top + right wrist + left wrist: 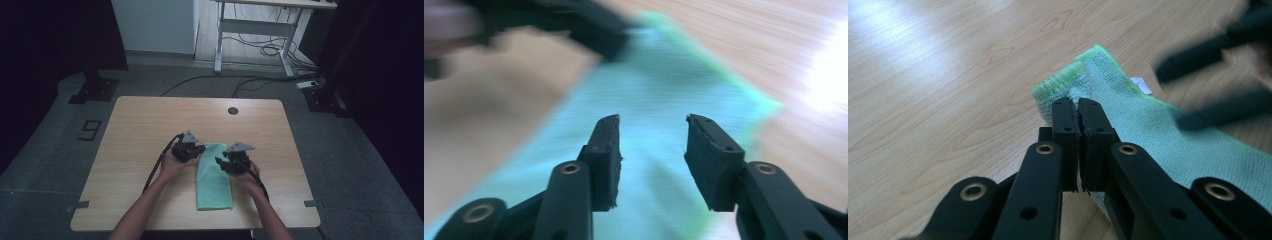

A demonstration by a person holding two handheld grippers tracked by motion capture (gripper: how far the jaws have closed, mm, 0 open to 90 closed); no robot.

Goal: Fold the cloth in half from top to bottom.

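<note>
On the near half of the pale wooden surface (150, 125) a light green microfibre cloth (214, 177) lies folded into a long narrow strip, running from just between the two grippers back toward the person's edge. The left gripper (196, 150) sits at the cloth's far left corner, and its fingers (1065, 125) are pressed tight together on that corner, with the ribbed, brighter green hem bunched up just past the tips. A small white tag (1142, 86) sticks out from the cloth's far edge. The right gripper (220, 161) hovers over the right side of the cloth near its far end; its fingers (605, 150) stand clearly apart with nothing between them, the green fabric showing flat below through the gap. That view is smeared with motion, so whether the tips touch the cloth I cannot tell. A black cable (156, 167) trails from the left gripper along the person's forearm toward the near edge. A round dark grommet hole (233, 110) sits near the far edge of the surface, well apart from the cloth.
</note>
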